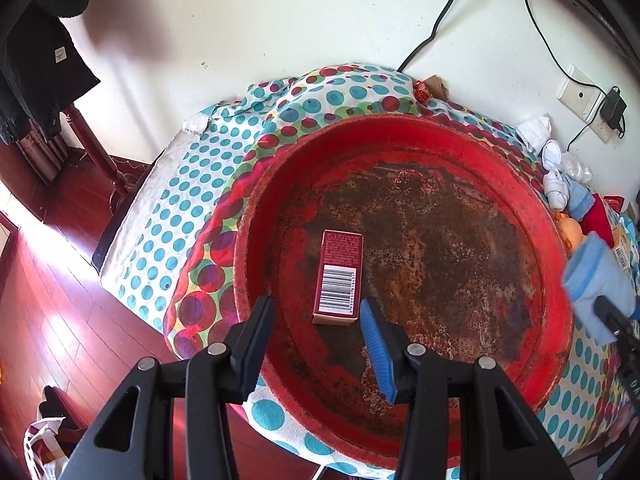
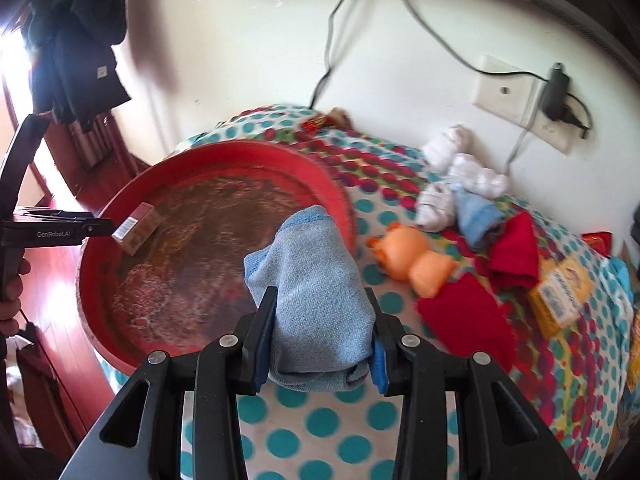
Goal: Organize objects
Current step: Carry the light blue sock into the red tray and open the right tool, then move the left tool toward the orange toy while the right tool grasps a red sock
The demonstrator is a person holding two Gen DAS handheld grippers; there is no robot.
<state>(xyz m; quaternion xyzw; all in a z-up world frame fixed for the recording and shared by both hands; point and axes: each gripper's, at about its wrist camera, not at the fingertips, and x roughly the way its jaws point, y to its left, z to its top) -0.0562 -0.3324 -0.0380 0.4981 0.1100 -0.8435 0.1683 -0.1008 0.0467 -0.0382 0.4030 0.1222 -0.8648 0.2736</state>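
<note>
A round red basin [image 1: 520, 184] with a worn brown bottom sits on the dotted cloth; it also shows in the right wrist view [image 2: 328, 184]. A dark red box with a barcode [image 1: 339, 278] lies flat in it, also visible in the right wrist view [image 2: 138, 227]. My left gripper [image 1: 318, 322] is open and empty just above the box's near end. My right gripper [image 2: 320, 316] is shut on a rolled light blue cloth [image 2: 312, 292] and holds it over the basin's right rim; the cloth shows in the left wrist view [image 1: 596, 280].
On the dotted cloth [image 2: 320, 420] right of the basin lie an orange toy [image 2: 412, 260], red cloths [image 2: 468, 316], a blue sock [image 2: 476, 212], white socks [image 2: 460, 164] and a yellow box [image 2: 560, 296]. Wall outlet with charger [image 2: 556, 92] behind. Wooden floor [image 1: 52, 320] at left.
</note>
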